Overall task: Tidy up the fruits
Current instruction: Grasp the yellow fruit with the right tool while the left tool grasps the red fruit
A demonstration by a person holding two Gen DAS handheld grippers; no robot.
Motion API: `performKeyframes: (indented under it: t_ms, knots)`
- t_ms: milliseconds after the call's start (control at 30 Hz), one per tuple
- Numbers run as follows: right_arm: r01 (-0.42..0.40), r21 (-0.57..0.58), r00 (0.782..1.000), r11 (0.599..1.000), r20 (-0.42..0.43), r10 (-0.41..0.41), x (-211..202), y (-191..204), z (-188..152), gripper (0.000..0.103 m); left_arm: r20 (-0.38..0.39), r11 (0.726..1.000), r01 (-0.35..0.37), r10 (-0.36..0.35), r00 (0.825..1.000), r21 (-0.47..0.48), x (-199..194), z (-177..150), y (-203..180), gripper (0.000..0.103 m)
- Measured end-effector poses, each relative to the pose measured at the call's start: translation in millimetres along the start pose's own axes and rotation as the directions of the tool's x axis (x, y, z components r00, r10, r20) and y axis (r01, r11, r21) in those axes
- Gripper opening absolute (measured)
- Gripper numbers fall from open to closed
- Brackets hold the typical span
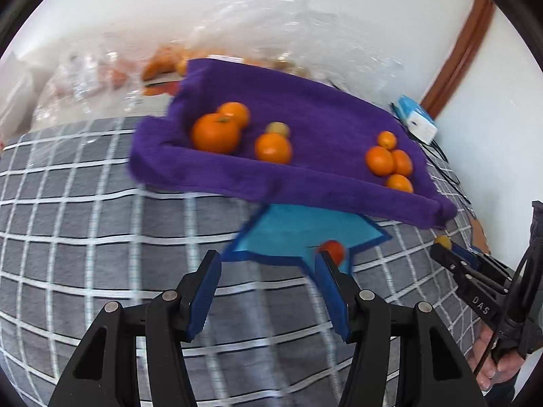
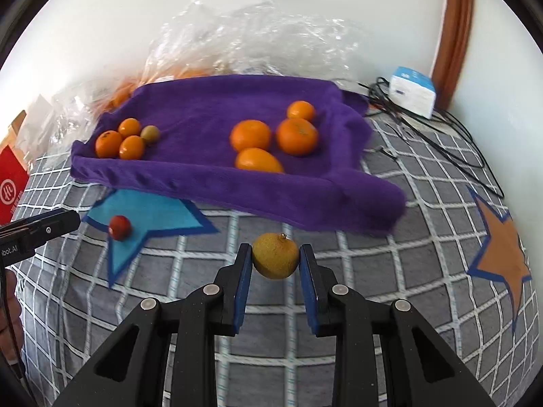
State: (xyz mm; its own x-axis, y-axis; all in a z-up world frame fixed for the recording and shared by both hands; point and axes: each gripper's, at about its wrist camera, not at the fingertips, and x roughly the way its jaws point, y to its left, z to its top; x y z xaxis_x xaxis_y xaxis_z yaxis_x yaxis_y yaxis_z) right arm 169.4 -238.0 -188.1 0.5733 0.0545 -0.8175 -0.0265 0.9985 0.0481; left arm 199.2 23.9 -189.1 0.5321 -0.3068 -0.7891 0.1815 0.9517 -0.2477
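Right gripper (image 2: 275, 260) clamped on a yellow-brown fruit (image 2: 275, 255), pads pressing both its sides, held above the grey checked cover (image 2: 258, 322) just off the near edge of the purple towel (image 2: 210, 108). Left gripper (image 1: 268, 271) jaws parted, nothing between them; red fruit (image 1: 334, 250) sits just past its right fingertip on the blue star patch (image 1: 298, 230), no contact that I can tell. Blue star pokes out from under towel edge, at 7 o'clock of the towel in right wrist view. On the towel: left cluster of three oranges (image 2: 119, 142) with a small greenish-brown fruit (image 2: 150, 133) touching at their 2 o'clock; right cluster of four oranges (image 2: 271, 142) near centre-right. Orange star patch (image 2: 502, 247) on the cover at 4 o'clock of the towel, bare. Clear plastic bags (image 2: 244, 34) behind the towel at 12 o'clock, white-blue box (image 2: 412, 91) with black cables at 2 o'clock
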Motion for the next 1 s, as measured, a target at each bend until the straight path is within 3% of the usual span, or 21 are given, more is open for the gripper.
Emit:
performKeyframes:
  t_ms: [200,367,567,700,1000]
  knots:
    - [-0.020,0.021,1.000,1.000,-0.001,0.020,2.0,-21.3,-6.5,0.028,-0.010,0.998,0.031,-0.030,0.999,0.062,13.8,1.5,-33.0,0.055]
    - [-0.037,0.041,0.999,0.998,0.003,0.037,5.3,-27.2,-6.8,0.028,-0.030,0.997,-0.012,0.015,0.999,0.077,23.6,0.3,-44.0,0.054]
    - [-0.040,0.047,0.999,0.998,0.004,0.040,5.8,-29.4,-8.5,0.028,-0.018,0.995,-0.049,0.051,0.999,0.090,30.8,-2.2,-47.2,0.024]
    - [-0.038,0.054,0.999,0.998,0.002,0.038,4.3,-31.1,-9.3,0.028,-0.029,0.999,-0.021,0.022,0.999,0.045,26.0,1.0,-39.1,0.023]
    - [-0.032,0.085,0.999,0.996,0.022,0.030,-10.9,-31.8,-2.3,0.028,0.021,1.000,-0.020,0.020,1.000,0.016,-6.9,2.7,-24.7,0.022]
